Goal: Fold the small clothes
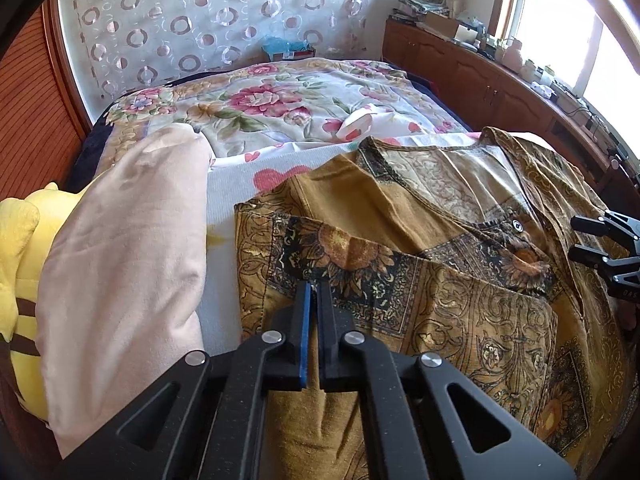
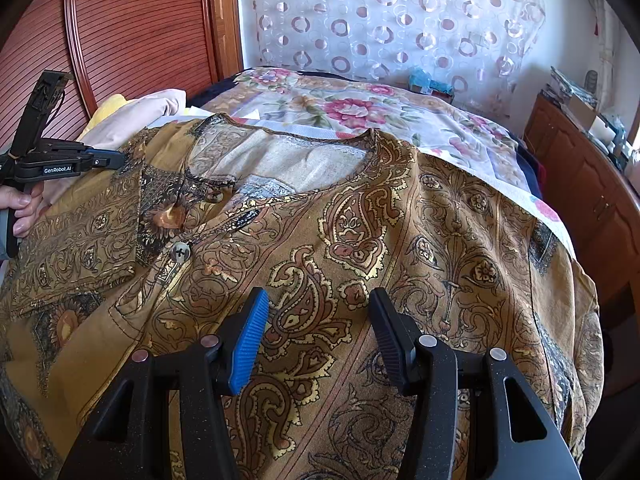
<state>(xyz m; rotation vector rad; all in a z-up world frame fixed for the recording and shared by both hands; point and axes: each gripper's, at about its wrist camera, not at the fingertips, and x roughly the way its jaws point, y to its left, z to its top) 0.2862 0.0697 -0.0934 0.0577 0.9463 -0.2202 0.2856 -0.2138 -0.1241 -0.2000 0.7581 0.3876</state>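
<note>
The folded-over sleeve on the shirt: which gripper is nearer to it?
Left. The left gripper has its jaws shut on the sleeve's edge. The right gripper hangs open above the shirt's body, across the button placket from that sleeve.

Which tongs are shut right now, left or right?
The left tongs: jaws together over the folded-over sleeve of the shirt. The right tongs stand open above it.

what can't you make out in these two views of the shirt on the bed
- Left wrist view: whether the left gripper pinches the shirt; its fingers cover the spot.
- Right wrist view: the shirt's hem, cut off by the bottom edge and hidden behind the right gripper.
- Both views: the small things on the cabinet, too small to tell.
</note>
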